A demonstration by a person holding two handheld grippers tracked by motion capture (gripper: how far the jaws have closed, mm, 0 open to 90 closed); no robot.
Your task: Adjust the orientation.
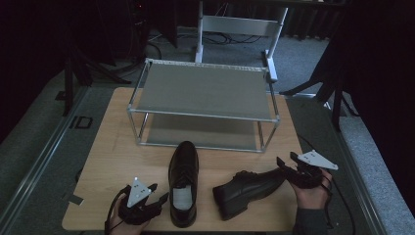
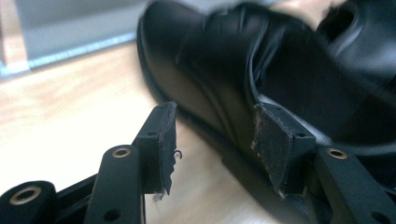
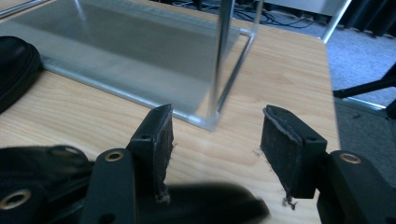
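Two black leather shoes lie on the wooden table (image 1: pixel 122 147). One shoe (image 1: pixel 183 181) stands upright with its toe toward the rack. The other shoe (image 1: pixel 247 188) lies at an angle to its right, toe toward the right. My left gripper (image 1: pixel 159 192) sits at the front edge, just left of the upright shoe, and is open. In the left gripper view its jaws (image 2: pixel 215 126) are spread, with the shoe's side (image 2: pixel 224 60) just beyond them. My right gripper (image 1: pixel 286 159) is open at the angled shoe's toe. That toe (image 3: pixel 205 200) lies below the spread jaws (image 3: pixel 217 126), with nothing between the pads.
A two-shelf metal shoe rack (image 1: pixel 203 90) stands at the back of the table, both shelves bare; its lower shelf and corner post (image 3: pixel 116 42) lie straight ahead of the right gripper. Beyond the table are grey carpet, stands and cables.
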